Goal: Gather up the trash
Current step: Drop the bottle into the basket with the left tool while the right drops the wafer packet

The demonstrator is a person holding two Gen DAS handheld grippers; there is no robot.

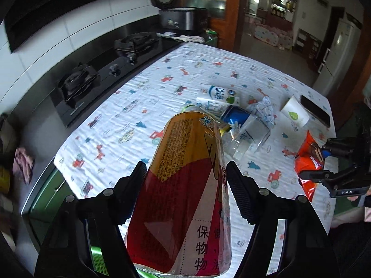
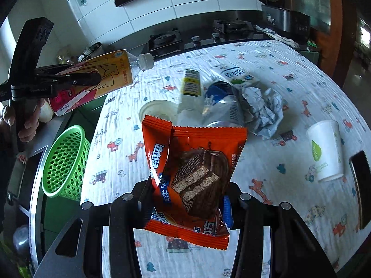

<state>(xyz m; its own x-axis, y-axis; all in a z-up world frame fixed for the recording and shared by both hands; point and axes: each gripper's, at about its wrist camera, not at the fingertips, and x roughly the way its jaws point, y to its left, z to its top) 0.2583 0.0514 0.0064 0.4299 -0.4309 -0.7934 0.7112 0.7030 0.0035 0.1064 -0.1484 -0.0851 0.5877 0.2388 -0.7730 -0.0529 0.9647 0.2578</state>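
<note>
My left gripper (image 1: 185, 165) is shut on a plastic bottle (image 1: 180, 208) with a yellow and red label, held in the air past the table's left edge. In the right wrist view the bottle (image 2: 109, 69) points cap-first toward the table, above a green mesh basket (image 2: 65, 162). My right gripper (image 2: 190, 185) is shut on an orange snack wrapper (image 2: 197, 162) with a chocolate cake picture, lifted over the patterned tablecloth (image 2: 278, 208). The left wrist view shows that wrapper (image 1: 303, 162) at the right edge.
A pile lies mid-table: milk carton (image 2: 238, 76), blue-labelled crushed bottle (image 2: 220, 99), crumpled paper (image 2: 262, 106), white lid (image 2: 157, 111). A paper cup (image 2: 324, 148) and a dark phone (image 2: 361, 185) stand to the right. A gas stove (image 1: 104, 74) runs behind the table.
</note>
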